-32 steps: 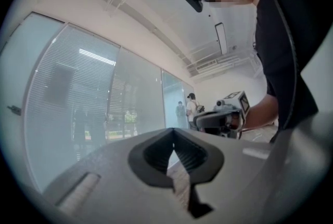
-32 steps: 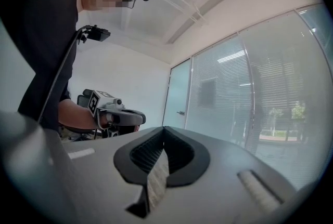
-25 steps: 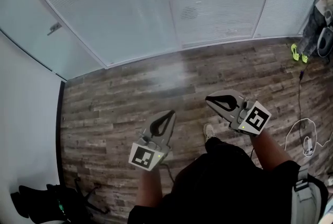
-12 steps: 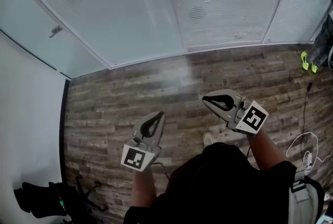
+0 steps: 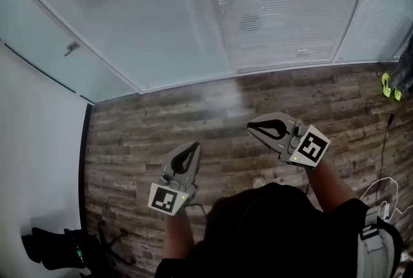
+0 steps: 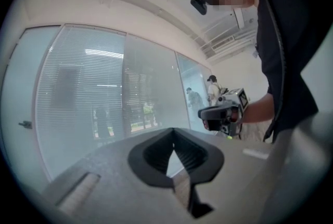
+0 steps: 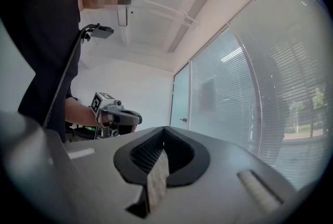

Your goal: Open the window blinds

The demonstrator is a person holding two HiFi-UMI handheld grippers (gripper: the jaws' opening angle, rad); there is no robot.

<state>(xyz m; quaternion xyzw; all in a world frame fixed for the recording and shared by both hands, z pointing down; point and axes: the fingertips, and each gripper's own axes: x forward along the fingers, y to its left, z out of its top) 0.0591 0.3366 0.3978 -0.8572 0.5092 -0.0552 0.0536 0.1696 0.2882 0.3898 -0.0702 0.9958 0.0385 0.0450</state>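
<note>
We hold the left gripper point(image 5: 192, 148) and the right gripper point(image 5: 251, 129) side by side above the wood-plank floor point(image 5: 148, 128). Both are clenched on nothing, with their jaw tips pressed together. The window blinds point(image 5: 277, 6) hang lowered behind the glass wall ahead of us, well apart from both grippers, which point toward them.
</note>
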